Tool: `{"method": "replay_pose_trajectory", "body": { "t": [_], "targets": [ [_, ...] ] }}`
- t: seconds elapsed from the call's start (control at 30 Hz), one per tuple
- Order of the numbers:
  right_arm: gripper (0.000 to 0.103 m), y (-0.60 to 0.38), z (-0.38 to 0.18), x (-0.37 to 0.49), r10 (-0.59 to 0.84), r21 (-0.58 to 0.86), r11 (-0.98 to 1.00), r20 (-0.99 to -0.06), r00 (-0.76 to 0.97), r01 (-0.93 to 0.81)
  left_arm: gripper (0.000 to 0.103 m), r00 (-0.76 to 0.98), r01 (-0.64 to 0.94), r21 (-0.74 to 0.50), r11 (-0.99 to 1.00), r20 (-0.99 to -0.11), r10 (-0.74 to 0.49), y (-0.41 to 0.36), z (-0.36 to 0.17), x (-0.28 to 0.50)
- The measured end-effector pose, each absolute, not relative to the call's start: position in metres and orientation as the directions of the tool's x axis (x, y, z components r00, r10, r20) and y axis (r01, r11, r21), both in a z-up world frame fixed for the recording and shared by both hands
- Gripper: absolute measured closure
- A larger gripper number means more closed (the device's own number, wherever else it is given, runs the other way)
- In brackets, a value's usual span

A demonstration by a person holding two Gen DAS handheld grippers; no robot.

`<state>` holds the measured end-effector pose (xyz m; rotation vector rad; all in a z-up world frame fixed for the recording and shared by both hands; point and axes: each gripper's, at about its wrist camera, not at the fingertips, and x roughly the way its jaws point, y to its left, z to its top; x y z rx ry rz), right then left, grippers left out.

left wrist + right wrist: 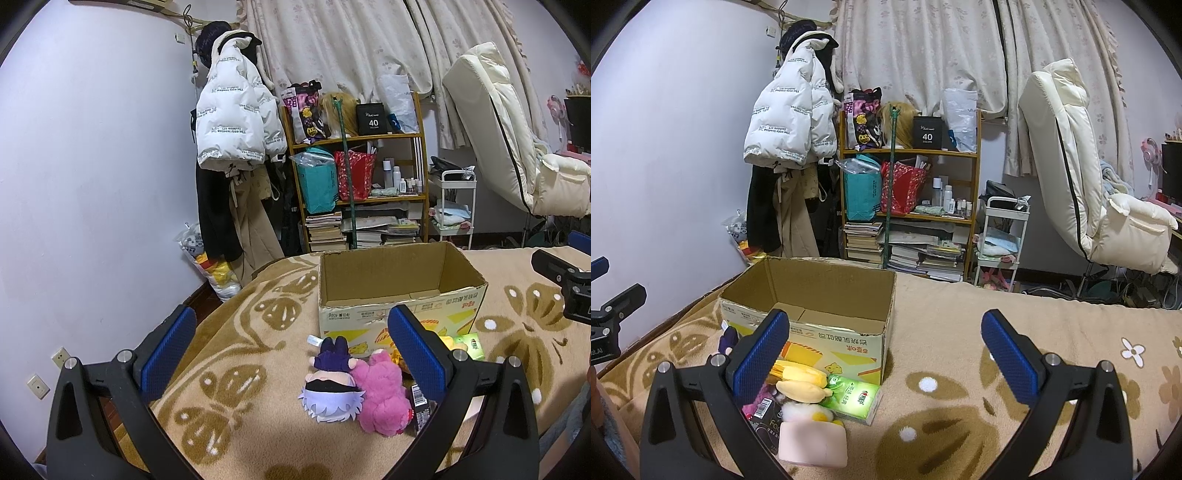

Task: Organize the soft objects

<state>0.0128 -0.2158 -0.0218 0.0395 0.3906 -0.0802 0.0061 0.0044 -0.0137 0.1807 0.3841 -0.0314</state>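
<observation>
Both the left hand-held gripper (291, 354) and the right hand-held gripper (886, 358) hang spread wide and empty above the bed (960, 332). An open cardboard box (399, 284) sits toward the bed's far edge. Against its near wall lie a white-haired doll (328, 391), touching a pink plush (380, 395), with a yellow plush (803, 384), green tissue pack (855, 400) and pink block plush (812, 443) just beside them.

Each camera sits just behind its own claw, low over the bed (258, 332), facing the far wall; the left view has the cardboard box (399, 295) ahead and slightly right of its claw; the right view has it ahead-left; both share the box, shelf (908, 184) and curtains (923, 48).
</observation>
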Motion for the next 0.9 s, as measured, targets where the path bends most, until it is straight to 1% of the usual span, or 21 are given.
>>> {"method": "replay_pose_trajectory", "body": {
  "t": [0.9],
  "targets": [
    [0.0, -0.2169, -0.0232, 0.0129, -0.07, 0.023, 0.996, -0.381, 0.922, 0.085, 0.001, 0.925, 0.058, 0.166, 0.984, -0.38, 0.01, 0.01, -0.0152, 0.0101]
  ]
}}
